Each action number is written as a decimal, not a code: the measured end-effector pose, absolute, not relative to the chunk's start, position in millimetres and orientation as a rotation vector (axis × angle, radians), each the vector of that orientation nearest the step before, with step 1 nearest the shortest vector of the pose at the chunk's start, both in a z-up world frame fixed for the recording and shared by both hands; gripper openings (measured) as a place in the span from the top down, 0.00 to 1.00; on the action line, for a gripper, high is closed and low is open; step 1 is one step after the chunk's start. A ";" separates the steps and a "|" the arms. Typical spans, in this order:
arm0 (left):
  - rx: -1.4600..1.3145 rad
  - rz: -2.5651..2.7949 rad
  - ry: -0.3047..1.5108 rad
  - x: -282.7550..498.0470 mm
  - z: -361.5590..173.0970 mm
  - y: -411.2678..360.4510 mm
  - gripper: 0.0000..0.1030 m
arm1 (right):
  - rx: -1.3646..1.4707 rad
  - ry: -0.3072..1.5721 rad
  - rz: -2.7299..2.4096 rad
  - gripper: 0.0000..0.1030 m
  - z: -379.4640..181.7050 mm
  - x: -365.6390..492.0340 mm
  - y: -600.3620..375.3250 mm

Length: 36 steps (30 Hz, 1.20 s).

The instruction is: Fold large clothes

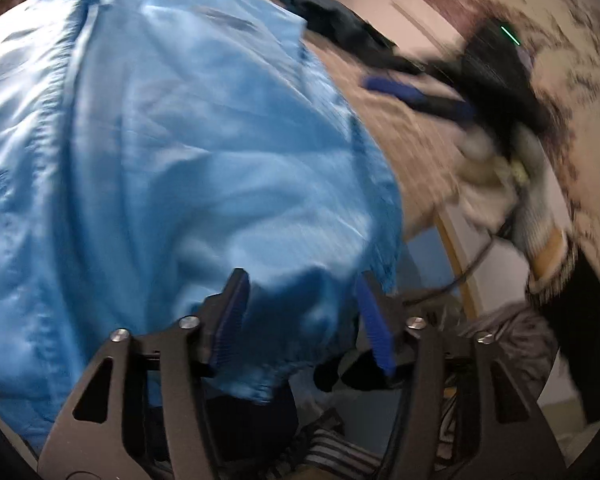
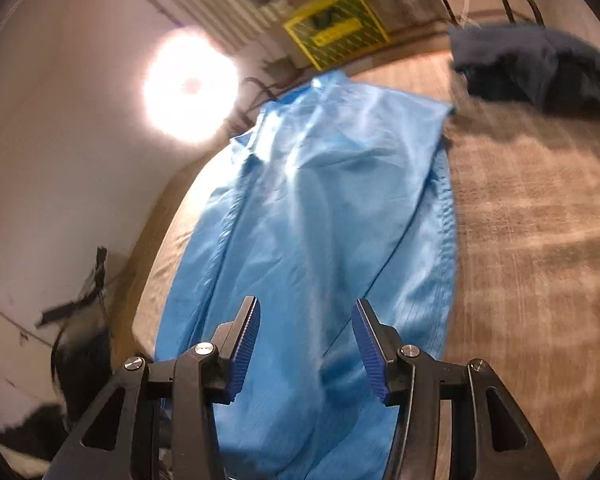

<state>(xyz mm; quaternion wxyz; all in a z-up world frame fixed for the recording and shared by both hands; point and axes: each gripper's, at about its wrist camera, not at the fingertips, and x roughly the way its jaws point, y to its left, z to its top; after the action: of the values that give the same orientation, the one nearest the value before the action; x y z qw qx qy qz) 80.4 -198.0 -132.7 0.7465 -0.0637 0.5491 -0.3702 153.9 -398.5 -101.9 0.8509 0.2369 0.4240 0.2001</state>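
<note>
With our left gripper (image 1: 300, 320) spread apart around the near hem of the blue garment (image 1: 172, 152), and our right gripper (image 2: 306, 344) also apart above it, its long axis runs away across the table (image 2: 540, 240).

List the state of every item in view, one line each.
blue garment: spread along the table, hem bunched at the near edge
dark garment: crumpled, apart from the blue one
left gripper: open, hem between jaws
right gripper: open over the cloth
lamp: on
</note>
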 end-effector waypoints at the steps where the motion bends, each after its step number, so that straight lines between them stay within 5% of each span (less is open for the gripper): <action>1: -0.095 -0.829 1.196 74.2 -133.6 -206.3 0.43 | 0.503 0.904 0.396 0.50 -106.3 166.3 -401.1; 9: 0.063 -0.837 1.190 62.4 -148.9 -225.0 0.43 | 0.522 0.973 0.243 0.50 -144.7 243.0 -422.6; 11: 0.050 -0.834 1.191 66.0 -148.0 -225.3 0.55 | 0.545 0.975 0.231 0.55 -151.9 254.8 -430.3; 13: 0.067 -0.821 1.191 69.8 -149.8 -224.3 0.83 | 0.557 0.950 0.236 0.64 -154.0 264.7 -431.8; 17: 0.035 -0.836 1.210 76.4 -151.1 -217.5 0.96 | 0.481 0.952 0.232 1.00 -152.1 279.1 -421.4; 19: 0.017 -0.851 1.215 77.8 -149.2 -215.3 0.98 | 0.426 0.942 0.211 1.00 -146.7 280.8 -419.6; 32: -0.122 -0.967 1.306 70.2 -153.0 -235.9 0.98 | 0.328 0.957 0.042 0.96 -137.5 279.9 -461.6; 36: -0.085 -0.967 1.243 66.0 -135.8 -225.4 0.68 | 0.364 0.902 0.101 0.73 -109.8 256.7 -463.6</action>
<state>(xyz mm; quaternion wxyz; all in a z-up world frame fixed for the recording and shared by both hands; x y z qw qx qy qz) 66.0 -225.4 -135.8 0.7048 -0.0381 0.5591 -0.4350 256.7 -463.6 -109.8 0.8829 0.1747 0.4331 0.0484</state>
